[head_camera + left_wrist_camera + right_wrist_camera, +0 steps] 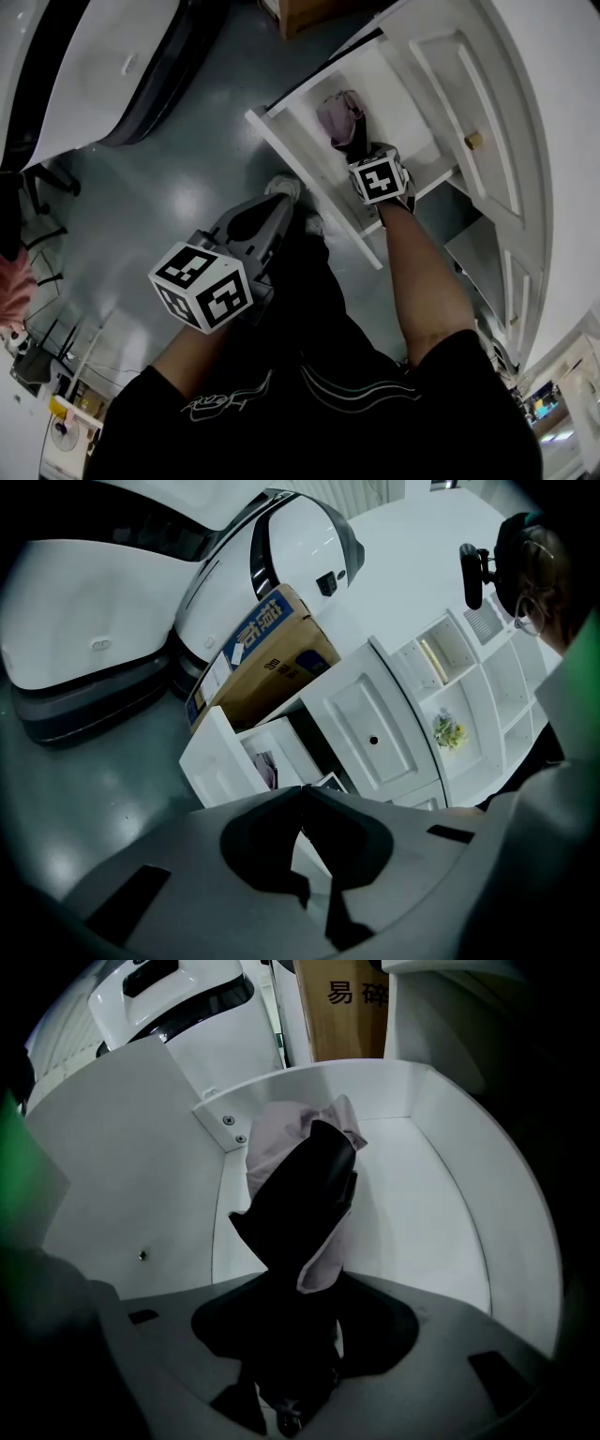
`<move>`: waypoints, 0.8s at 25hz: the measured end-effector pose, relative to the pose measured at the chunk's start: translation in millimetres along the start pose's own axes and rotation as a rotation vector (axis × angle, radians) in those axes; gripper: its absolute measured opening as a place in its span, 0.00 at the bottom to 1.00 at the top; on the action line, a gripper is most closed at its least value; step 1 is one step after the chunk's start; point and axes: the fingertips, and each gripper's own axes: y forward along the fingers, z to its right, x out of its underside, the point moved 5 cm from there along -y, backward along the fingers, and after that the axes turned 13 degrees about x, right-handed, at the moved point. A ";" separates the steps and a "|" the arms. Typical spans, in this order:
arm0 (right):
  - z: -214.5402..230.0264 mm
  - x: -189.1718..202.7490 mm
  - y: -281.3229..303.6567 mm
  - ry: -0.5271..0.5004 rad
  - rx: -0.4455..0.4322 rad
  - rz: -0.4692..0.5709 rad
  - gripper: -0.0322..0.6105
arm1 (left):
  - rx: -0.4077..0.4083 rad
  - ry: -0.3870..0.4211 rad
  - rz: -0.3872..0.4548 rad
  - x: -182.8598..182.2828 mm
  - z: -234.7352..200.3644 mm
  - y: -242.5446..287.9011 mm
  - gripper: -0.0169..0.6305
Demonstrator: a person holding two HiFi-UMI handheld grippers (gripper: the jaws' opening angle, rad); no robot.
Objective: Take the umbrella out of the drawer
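At 1 o'clock in the head view, inside the open drawer (300, 164), the umbrella (305, 1176) is clamped by the right gripper (292, 1312) and is best lifted straight up clear of the walls, the empty, clenched left gripper (302, 794) being held off at 8 o'clock.

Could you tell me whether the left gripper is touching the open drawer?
Apart. The left gripper view shows the left gripper shut and empty, with the white drawer standing well ahead of its tips, nothing bridging them.
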 end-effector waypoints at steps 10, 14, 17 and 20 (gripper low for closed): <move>16.6 -14.1 -76.1 -0.044 -0.015 0.067 0.37 | -0.006 0.078 0.019 0.6 52.3 -18.4 0.06; 17.7 -17.5 -139.2 -0.045 -0.041 0.155 0.37 | 0.006 0.132 0.027 -0.4 94.8 -30.4 0.06; 14.4 -19.0 -198.1 -0.037 -0.076 0.238 0.37 | 0.010 0.178 0.039 -2.1 129.5 -42.0 0.06; 9.1 -16.2 -264.0 -0.041 -0.104 0.325 0.37 | 0.012 0.214 0.051 -2.1 167.3 -55.7 0.06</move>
